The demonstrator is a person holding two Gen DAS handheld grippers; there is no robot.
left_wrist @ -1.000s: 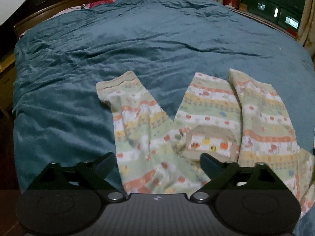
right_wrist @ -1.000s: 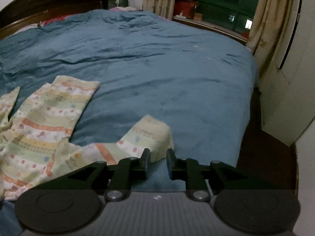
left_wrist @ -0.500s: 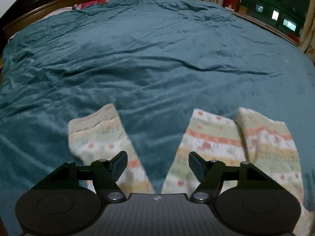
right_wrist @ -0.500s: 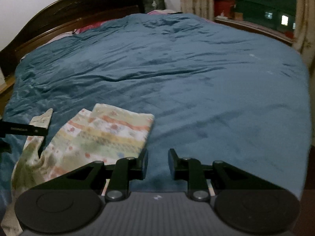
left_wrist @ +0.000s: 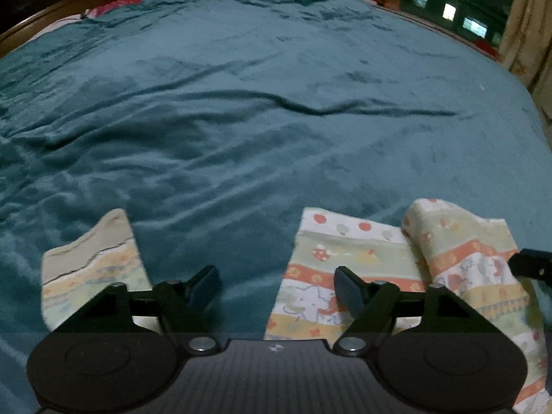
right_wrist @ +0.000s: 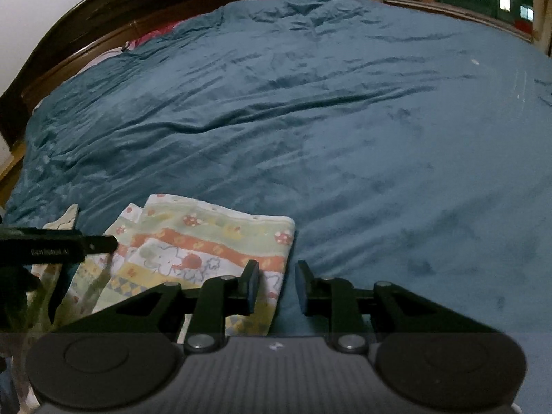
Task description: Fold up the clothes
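Note:
A child's garment (left_wrist: 348, 252) with orange, green and yellow stripes lies on the teal blanket (left_wrist: 262, 131). One sleeve or leg (left_wrist: 89, 262) sticks out at the left, and a folded-over part (left_wrist: 462, 241) lies at the right. My left gripper (left_wrist: 277, 288) is open above the blanket gap between the left piece and the main part, with nothing in it. My right gripper (right_wrist: 277, 286) stands narrowly open at the right edge of the garment (right_wrist: 207, 238). Its left finger is over the cloth, and only blanket shows in the gap.
The wide teal blanket (right_wrist: 345, 120) stretches ahead, wrinkled. A dark wooden headboard (right_wrist: 103, 20) runs along the far left, with curtains and a dark window at the far right. The left gripper's body (right_wrist: 58, 245) shows at the left edge of the right wrist view.
Both grippers have moved forward toward the garment's far edge, so less cloth shows. The right one has shifted from a loose cuff to the folded right edge. The left jaws have narrowed slightly.

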